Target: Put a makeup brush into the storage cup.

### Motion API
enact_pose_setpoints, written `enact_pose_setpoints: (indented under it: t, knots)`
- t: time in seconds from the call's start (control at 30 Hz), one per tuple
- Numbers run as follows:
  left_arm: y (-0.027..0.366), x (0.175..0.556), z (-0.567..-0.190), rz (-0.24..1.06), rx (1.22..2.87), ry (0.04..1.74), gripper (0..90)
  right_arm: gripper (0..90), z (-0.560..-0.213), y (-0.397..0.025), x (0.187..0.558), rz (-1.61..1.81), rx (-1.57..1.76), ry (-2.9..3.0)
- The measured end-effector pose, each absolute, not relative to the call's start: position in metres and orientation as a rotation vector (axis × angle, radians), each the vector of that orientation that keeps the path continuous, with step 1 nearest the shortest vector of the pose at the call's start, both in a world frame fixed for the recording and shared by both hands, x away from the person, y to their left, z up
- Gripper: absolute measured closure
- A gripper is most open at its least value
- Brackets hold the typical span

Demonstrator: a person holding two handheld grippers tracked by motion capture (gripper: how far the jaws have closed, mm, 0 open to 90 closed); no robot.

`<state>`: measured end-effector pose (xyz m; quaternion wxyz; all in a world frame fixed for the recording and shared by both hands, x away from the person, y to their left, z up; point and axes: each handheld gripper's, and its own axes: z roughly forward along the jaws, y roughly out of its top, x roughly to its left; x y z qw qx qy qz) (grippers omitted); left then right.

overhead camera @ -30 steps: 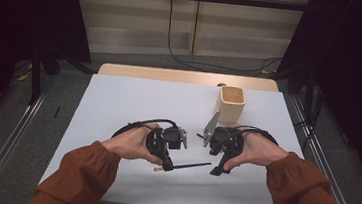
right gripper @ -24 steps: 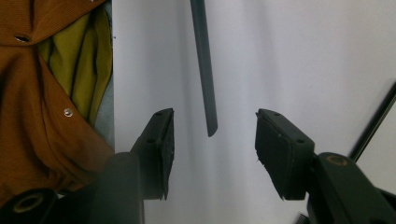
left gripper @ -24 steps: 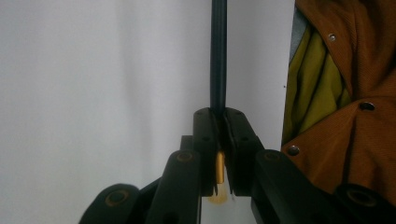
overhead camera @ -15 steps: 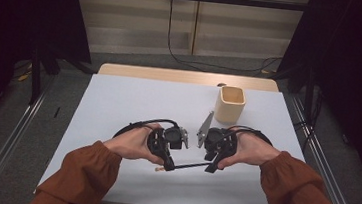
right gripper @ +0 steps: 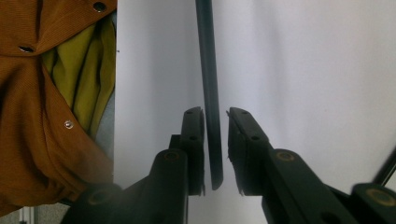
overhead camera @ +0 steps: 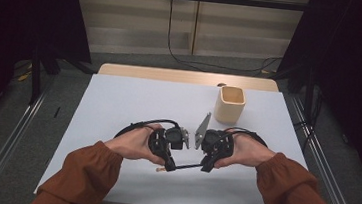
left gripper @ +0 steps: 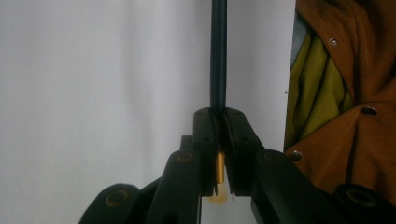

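Jaws of the left gripper (left gripper: pixel 219 140) clamped on a thin dark rod (left gripper: pixel 218 56), its yellowish end below the pads. Right gripper (right gripper: pixel 215 149) jaws slightly apart, straddling the rod's other end without gripping. Rod spans both grippers, low over the white counter (overhead camera: pixel 133 102), near edge.

The right gripper (overhead camera: pixel 206 167) is closing in on the left gripper (overhead camera: pixel 169 165) — its parted jaws now flanking the free end of the dark rod (overhead camera: pixel 188 166), which is lying more level.
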<state>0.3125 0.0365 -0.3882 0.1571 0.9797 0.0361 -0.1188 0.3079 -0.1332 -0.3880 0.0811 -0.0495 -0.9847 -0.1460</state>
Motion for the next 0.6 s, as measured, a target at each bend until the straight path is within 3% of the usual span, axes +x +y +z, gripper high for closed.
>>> enact_pose_setpoints:
  t: [0.13,0.17,0.43,0.6]
  knots:
    - [0.0372,0.3152,-0.3877,-0.392,2.827,0.056,84.2,83.4,-0.3893,-0.133,0.3077,-0.458,-0.131,-2.949]
    - [0.0373,0.3162,-0.3873,-0.342,2.831,0.042,84.2,83.9,-0.3893,-0.1332,0.3077,-0.459,-0.131,-2.946]
    - [0.0373,0.316,-0.388,-0.288,2.823,0.028,83.9,85.1,-0.392,-0.1334,0.3088,-0.448,-0.114,-2.933]
    - [0.0383,0.3174,-0.3891,-0.328,2.812,0.048,83.3,85.4,-0.3927,-0.1346,0.31,-0.454,-0.106,-2.925]
